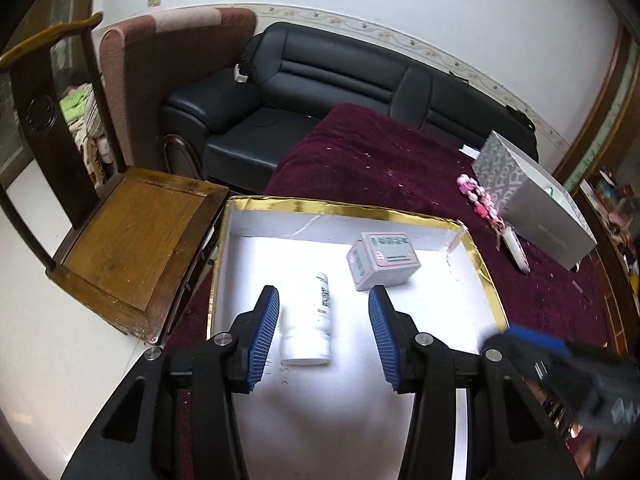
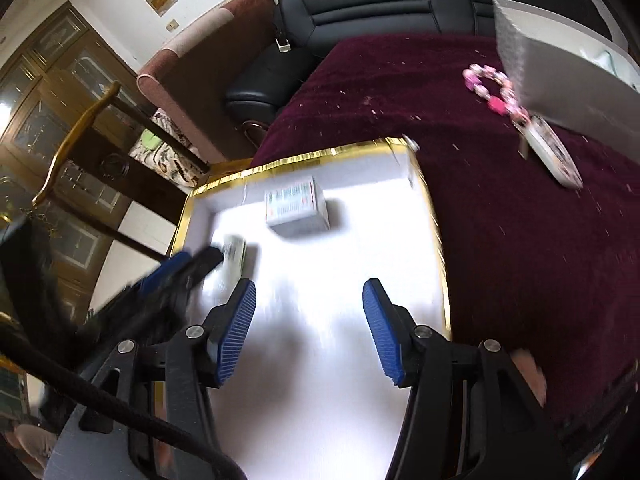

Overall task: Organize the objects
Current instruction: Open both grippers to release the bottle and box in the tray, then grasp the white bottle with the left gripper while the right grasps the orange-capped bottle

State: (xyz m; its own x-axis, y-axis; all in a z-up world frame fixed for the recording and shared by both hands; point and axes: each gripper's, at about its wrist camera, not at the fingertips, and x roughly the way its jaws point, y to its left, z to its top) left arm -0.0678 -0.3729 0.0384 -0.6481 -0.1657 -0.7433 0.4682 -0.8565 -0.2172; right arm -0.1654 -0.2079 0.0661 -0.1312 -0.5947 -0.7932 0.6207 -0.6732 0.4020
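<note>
White tray (image 1: 468,276) floor lies mostly bare; a bottle (image 1: 316,316) and small box (image 1: 380,260) block its far-left part.

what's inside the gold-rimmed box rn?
Inside the gold-rimmed box: a white bottle lying on its side between the open left gripper fingers, untouched, and a small grey carton nearer the far wall. The near floor is covered by both grippers.
</note>
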